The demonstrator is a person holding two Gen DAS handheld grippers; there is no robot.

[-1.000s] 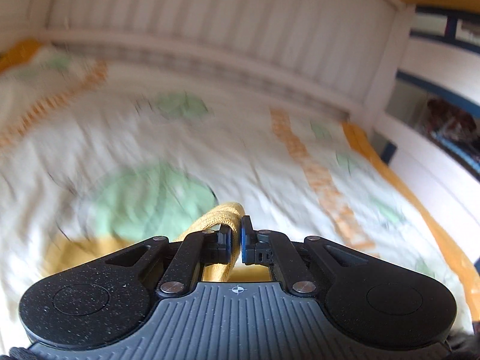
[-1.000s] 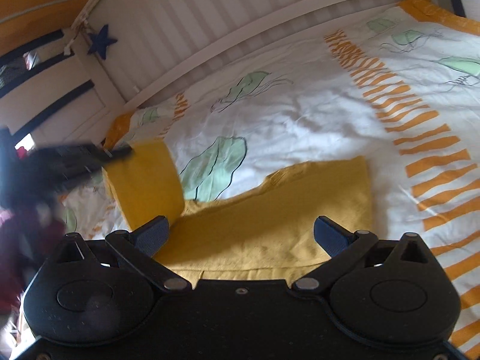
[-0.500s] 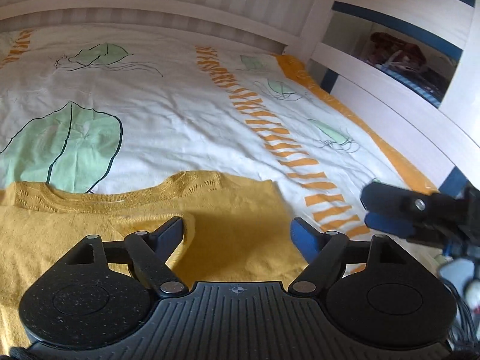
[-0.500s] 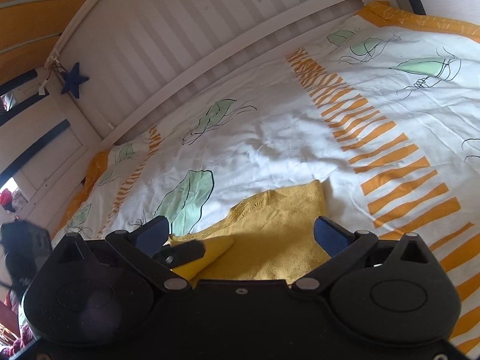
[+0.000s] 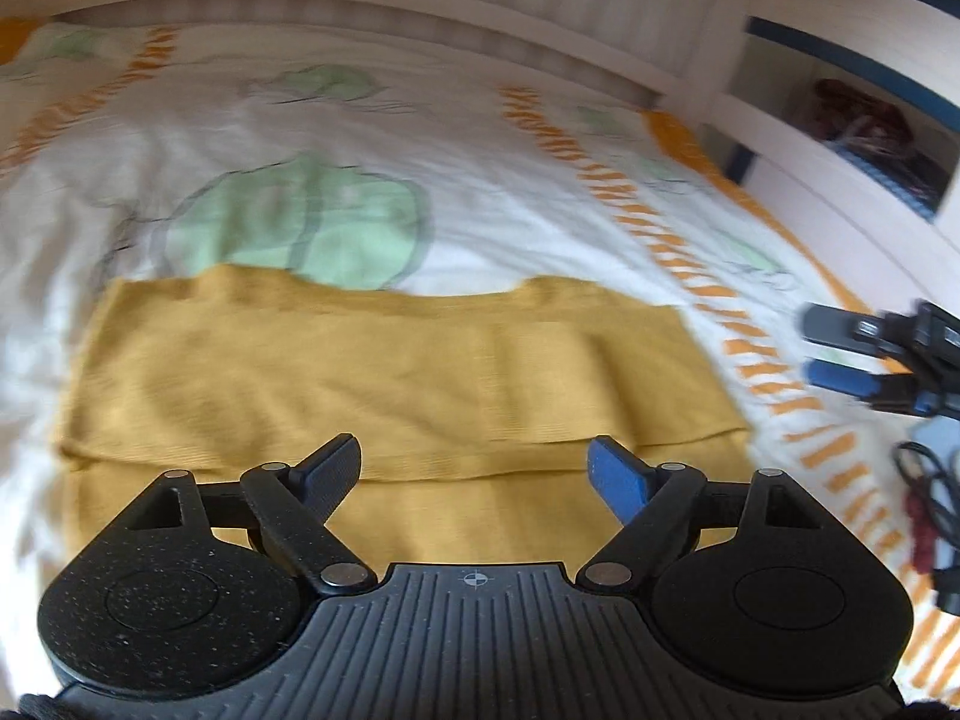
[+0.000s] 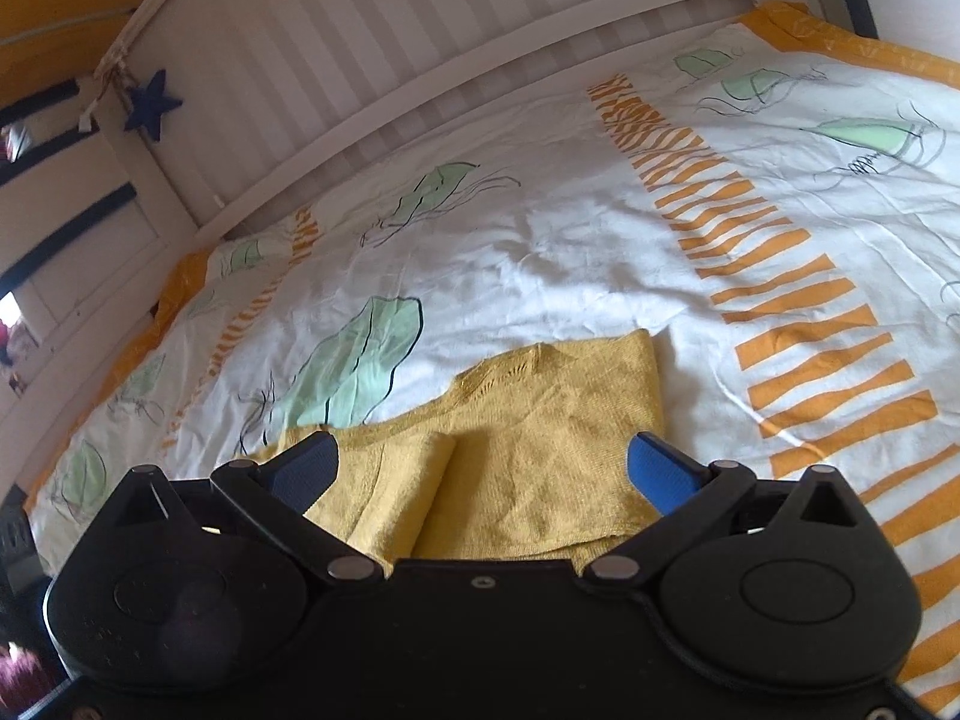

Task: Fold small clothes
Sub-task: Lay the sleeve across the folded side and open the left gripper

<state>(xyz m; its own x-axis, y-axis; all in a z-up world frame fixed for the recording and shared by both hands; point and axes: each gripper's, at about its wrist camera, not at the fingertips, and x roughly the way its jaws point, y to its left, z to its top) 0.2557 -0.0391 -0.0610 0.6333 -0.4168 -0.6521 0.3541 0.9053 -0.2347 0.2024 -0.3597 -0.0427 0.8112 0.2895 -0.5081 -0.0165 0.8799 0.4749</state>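
L gripper (image 5: 474,468) wide open, nothing held, hovering over near part of yellow top (image 5: 390,372); was clamped on a fabric fold 1 s back, so released and pulled back since. R gripper (image 6: 483,465) also fully spread, empty, above right side of same garment (image 6: 540,456); open in earlier shots too. Yellow top now lying flat on bedspread (image 5: 468,138), folded edge running across near the L fingers, so sleeve/side fold looks done; prob next step = another fold or smoothing, judging only. L view: blurry (cam moving), shows full width of garment, fold line, plus R gripper's fingers (image 5: 840,375) off to the right, apart from cloth, and shelf unit (image 5: 864,120) beyond. R view: sharp, shows knit neckline (image 6: 510,369), folded-over flap (image 6: 402,492) on left side, blue star (image 6: 153,105) on headboard (image 6: 420,48); L gripper not visible there.
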